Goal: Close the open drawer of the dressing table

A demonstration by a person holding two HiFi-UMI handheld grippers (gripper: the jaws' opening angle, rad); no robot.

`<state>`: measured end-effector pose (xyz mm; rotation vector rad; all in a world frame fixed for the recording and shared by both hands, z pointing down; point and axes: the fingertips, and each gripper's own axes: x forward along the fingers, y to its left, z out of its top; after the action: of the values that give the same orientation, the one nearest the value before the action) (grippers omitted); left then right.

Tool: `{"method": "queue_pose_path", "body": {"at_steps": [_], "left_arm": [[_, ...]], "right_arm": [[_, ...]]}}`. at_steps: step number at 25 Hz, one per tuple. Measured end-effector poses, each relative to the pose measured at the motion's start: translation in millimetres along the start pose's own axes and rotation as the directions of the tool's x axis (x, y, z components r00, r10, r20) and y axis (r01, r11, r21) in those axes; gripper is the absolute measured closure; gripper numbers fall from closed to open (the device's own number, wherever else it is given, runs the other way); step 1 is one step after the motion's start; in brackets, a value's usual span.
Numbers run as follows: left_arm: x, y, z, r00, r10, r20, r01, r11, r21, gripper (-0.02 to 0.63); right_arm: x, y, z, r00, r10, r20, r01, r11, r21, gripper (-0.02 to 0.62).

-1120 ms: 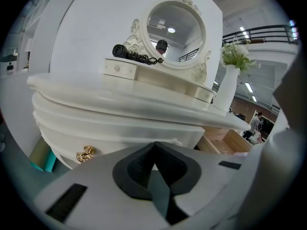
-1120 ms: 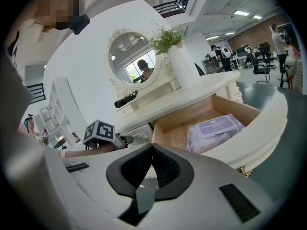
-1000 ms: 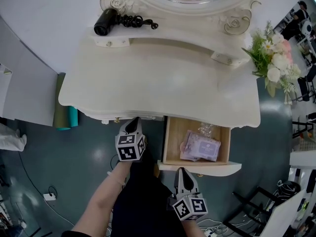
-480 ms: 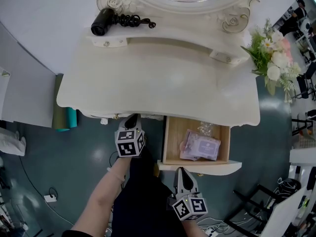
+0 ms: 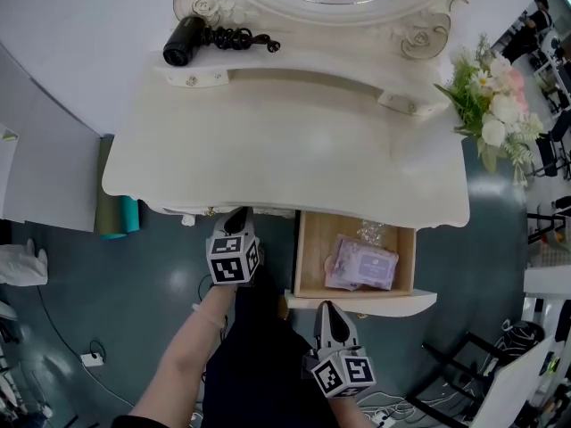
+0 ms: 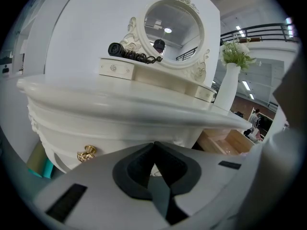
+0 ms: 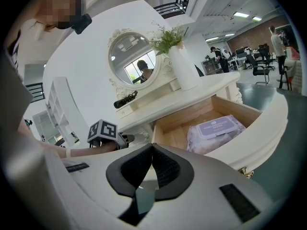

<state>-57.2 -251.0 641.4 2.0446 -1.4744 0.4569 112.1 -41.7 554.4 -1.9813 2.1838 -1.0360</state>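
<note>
The white dressing table (image 5: 268, 150) has its right-hand wooden drawer (image 5: 308, 261) pulled out, with a purple wipes pack (image 5: 361, 264) and a clear bag inside. My right gripper (image 5: 328, 310) is shut and empty. Its tip is at the left part of the white drawer front (image 5: 393, 304); I cannot tell whether they touch. In the right gripper view the shut jaws (image 7: 152, 148) point at the drawer (image 7: 172, 128) and the wipes pack (image 7: 217, 131). My left gripper (image 5: 238, 216) is shut and empty under the tabletop edge, left of the drawer. In its own view the jaws (image 6: 153, 146) face the table front.
A gold knob (image 6: 87, 153) sits on the closed left drawer. On the raised shelf lies a black hair dryer (image 5: 186, 41). A vase of flowers (image 5: 495, 114) stands at the table's right end. A green-teal roll (image 5: 114, 212) leans at the left, and cables (image 5: 89, 358) lie on the floor.
The left gripper has edged slightly closer to the table front. The right gripper and the drawer have not moved.
</note>
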Motion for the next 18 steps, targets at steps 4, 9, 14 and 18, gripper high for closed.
{"method": "queue_pose_path", "body": {"at_steps": [4,9,14,18], "left_arm": [[-4.6,-4.9,-4.4,1.0,-0.031,0.001,0.031,0.999,0.041,0.575],[-22.7,-23.2,-3.1,0.994,-0.106,0.029,0.104,0.993,0.064,0.577],[-53.5,-46.6,-0.3,0.984,-0.169,0.063,0.163,0.982,0.092,0.577],[-79.8,-66.0,1.7,0.973,-0.212,0.086,0.206,0.976,0.073,0.577]], "right_arm": [[-0.2,-1.1,-0.4,1.0,0.0,0.005,0.0,1.0,-0.002,0.595],[-0.9,1.1,1.3,1.0,0.013,0.013,-0.013,1.0,-0.01,0.596],[-1.5,8.3,10.0,0.998,0.039,0.039,-0.038,0.999,-0.025,0.597],[-4.6,14.7,19.7,0.996,0.06,0.061,-0.058,0.997,-0.041,0.597]]}}
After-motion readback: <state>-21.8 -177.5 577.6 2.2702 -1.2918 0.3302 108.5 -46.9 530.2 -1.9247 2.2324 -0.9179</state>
